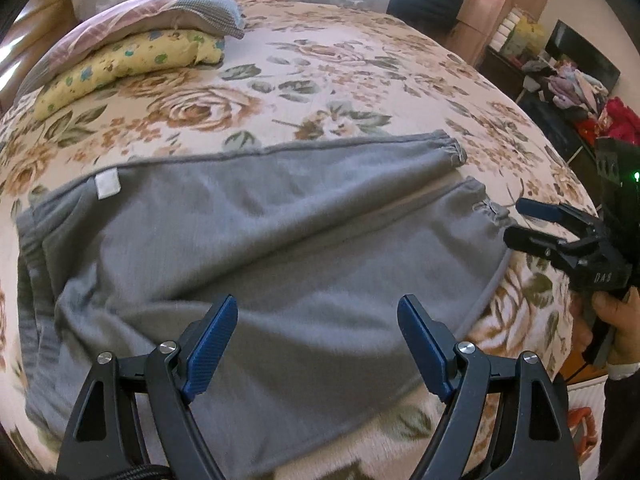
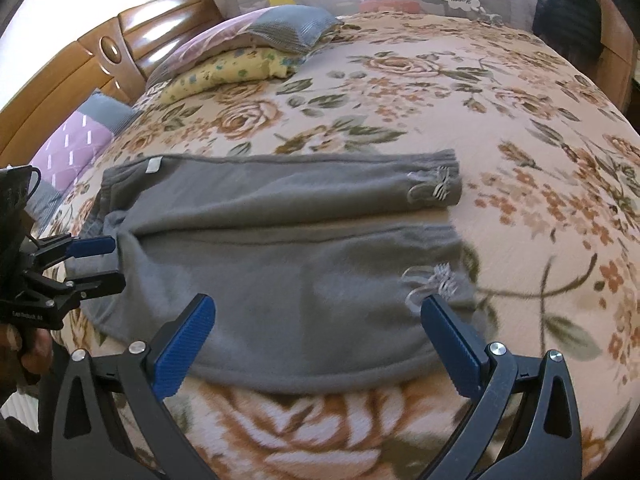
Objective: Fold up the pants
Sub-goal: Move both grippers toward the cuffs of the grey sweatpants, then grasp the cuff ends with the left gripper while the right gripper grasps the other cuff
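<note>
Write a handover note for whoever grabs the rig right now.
Left tongs: open, empty, over the waist end of the grey pants.
Right tongs: open, empty, by the near leg's cuff.
Pants lie flat on the floral bedspread, legs side by side, waistband toward the pillows.
Done: laid out. Left: every fold; probably near leg over far leg first.

Floral bedspread (image 2: 400,92), wooden headboard (image 2: 80,68), stacked pillows (image 1: 132,36).
</note>
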A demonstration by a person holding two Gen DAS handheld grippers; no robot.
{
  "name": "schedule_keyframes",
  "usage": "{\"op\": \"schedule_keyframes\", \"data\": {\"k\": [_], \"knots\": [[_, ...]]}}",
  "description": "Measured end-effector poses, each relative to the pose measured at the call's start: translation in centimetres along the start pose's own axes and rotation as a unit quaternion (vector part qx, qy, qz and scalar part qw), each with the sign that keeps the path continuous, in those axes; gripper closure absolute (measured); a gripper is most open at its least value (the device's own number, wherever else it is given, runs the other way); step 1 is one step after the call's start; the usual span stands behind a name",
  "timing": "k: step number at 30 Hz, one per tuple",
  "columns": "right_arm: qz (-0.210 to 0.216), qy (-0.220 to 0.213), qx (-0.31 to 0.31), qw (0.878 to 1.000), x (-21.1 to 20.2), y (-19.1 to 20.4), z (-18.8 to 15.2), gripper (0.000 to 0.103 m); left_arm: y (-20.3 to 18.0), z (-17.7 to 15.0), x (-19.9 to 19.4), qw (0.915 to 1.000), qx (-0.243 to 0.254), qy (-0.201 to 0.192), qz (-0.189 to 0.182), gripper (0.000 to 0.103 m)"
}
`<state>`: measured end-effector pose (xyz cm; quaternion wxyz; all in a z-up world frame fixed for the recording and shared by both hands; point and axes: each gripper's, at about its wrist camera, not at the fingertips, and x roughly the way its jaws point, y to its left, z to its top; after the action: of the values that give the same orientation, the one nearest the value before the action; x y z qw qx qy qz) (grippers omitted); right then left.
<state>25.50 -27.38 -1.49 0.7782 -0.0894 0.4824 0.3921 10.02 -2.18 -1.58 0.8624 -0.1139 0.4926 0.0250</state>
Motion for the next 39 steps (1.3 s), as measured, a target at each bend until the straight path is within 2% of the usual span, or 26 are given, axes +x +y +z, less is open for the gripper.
{"op": "schedule_keyframes", "data": {"k": [18, 28, 34, 38, 39], "knots": [[-0.006, -0.013, 0.033, 0.999, 3.1, -5.4, 5.7, 0.000, -1.0, 8.3, 5.2, 0.9950, 0.097, 0.015, -0.019, 0.020], [-0.010, -0.009, 0.053, 0.999, 5.4, -8.3, 8.5, 0.000, -0.2, 11.8, 9.4, 0.9908, 0.129, 0.038, -0.020, 0.020], [-0.016, 0.015, 0.062, 0.998, 8.2, -10.1, 10.1, 0.024, -0.1, 13.5, 12.0, 0.9808, 0.182, 0.059, -0.036, 0.021], [-0.021, 0.037, 0.075, 0.996, 10.3, -11.6, 10.7, 0.032, -0.1, 14.2, 14.1, 0.9721, 0.211, 0.089, -0.052, 0.021], [-0.017, 0.039, 0.079, 0.996, 10.7, -11.8, 10.8, 0.040, -0.1, 14.2, 14.6, 0.9701, 0.216, 0.097, -0.053, 0.021]]}}
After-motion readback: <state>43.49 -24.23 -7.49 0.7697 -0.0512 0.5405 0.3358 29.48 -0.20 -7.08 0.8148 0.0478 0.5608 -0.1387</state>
